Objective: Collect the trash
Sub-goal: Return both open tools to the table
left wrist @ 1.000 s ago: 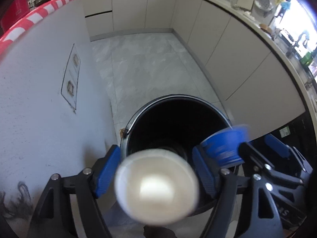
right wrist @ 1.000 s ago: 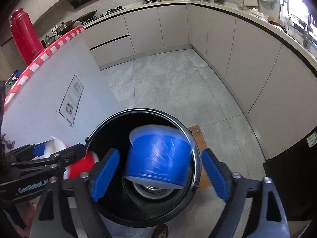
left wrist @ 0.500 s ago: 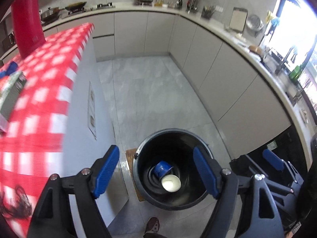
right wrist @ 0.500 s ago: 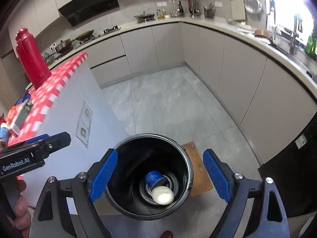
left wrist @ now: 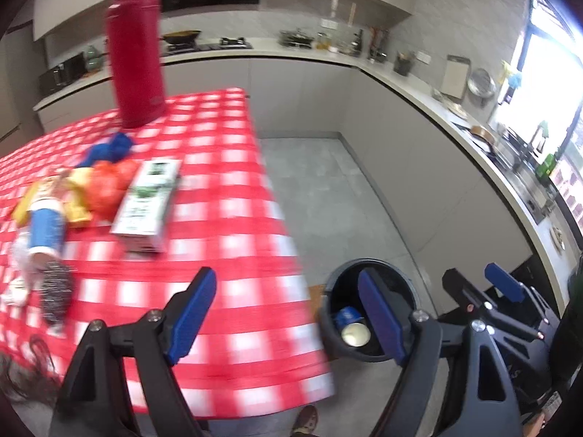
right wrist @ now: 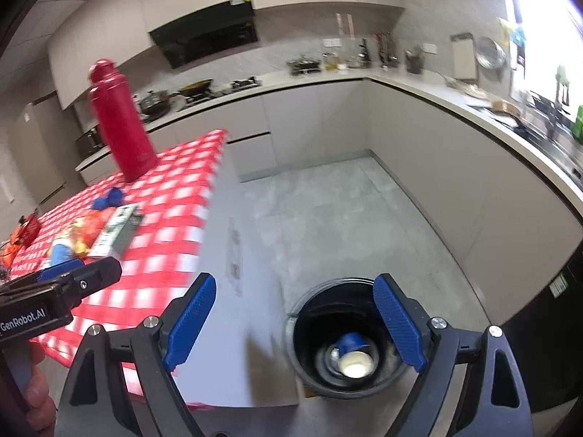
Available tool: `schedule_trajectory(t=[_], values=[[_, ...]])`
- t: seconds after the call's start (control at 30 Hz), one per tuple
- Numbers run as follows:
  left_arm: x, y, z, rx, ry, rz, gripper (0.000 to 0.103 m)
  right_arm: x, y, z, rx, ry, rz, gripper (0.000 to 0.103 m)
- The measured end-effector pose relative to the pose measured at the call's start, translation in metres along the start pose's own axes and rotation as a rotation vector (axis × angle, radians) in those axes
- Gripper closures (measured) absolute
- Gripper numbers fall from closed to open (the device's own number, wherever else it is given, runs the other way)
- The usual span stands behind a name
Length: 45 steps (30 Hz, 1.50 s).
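- Left wrist view: the left gripper (left wrist: pixel 286 309) is seen with jaws apart and nothing between them; they have just been opening a little further.
- Below, on the floor beside the table (left wrist: pixel 233 255), the bin (left wrist: pixel 368 313) is seen with a blue cup (left wrist: pixel 348 316) and a white cup (left wrist: pixel 355 335) lying in it.
- More trash is left on the checked cloth: a carton (left wrist: pixel 147 204) lying flat, a blue-banded cup (left wrist: pixel 45 231) on its side, an orange bag (left wrist: pixel 107 185) and yellow wrappers touching it, and a blue rag (left wrist: pixel 109 147) near the red flask (left wrist: pixel 135 47).
- The carton is judged light and stiff but crushable if squeezed hard; it is best pinched across its narrow sides. The bag and wrappers are judged soft and slippery, best gathered at a bunched fold.
- Right wrist view: the right gripper (right wrist: pixel 295 324) is seen wide apart and empty above the bin (right wrist: pixel 349 331), with both cups at the bottom.
- The carton (right wrist: pixel 114 229) and the remaining pile are seen at the far left, near the left gripper's tip (right wrist: pixel 73 280).
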State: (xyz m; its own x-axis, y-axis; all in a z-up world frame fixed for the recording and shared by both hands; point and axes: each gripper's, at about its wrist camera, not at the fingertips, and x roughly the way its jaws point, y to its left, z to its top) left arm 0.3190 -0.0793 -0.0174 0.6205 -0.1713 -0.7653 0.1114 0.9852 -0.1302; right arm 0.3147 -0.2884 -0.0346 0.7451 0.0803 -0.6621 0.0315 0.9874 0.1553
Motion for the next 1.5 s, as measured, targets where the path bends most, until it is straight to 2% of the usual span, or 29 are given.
schedule_trajectory(t=[0.33,0.5,0.63,0.8,1.03,1.5], values=[[-0.032,0.116,-0.001,-0.085,-0.039,0.121,0.021,0.003,0.122,0.003,-0.071,-0.018,0.090,0.013],[-0.036,0.171,-0.002,-0.138,-0.044,0.156,0.021,0.009,0.165,0.002,-0.088,-0.012,0.115,0.013],[-0.038,0.200,-0.003,-0.159,-0.046,0.180,0.021,0.016,0.189,0.001,-0.095,-0.008,0.127,0.013],[-0.034,0.224,-0.004,-0.174,-0.040,0.187,0.021,0.022,0.212,0.001,-0.108,-0.001,0.131,0.013],[-0.027,0.240,-0.004,-0.165,-0.022,0.182,0.021,0.034,0.237,-0.001,-0.105,0.021,0.127,0.013],[0.000,0.263,0.003,-0.176,0.013,0.169,0.021,0.068,0.259,0.008,-0.112,0.058,0.106,0.013]])
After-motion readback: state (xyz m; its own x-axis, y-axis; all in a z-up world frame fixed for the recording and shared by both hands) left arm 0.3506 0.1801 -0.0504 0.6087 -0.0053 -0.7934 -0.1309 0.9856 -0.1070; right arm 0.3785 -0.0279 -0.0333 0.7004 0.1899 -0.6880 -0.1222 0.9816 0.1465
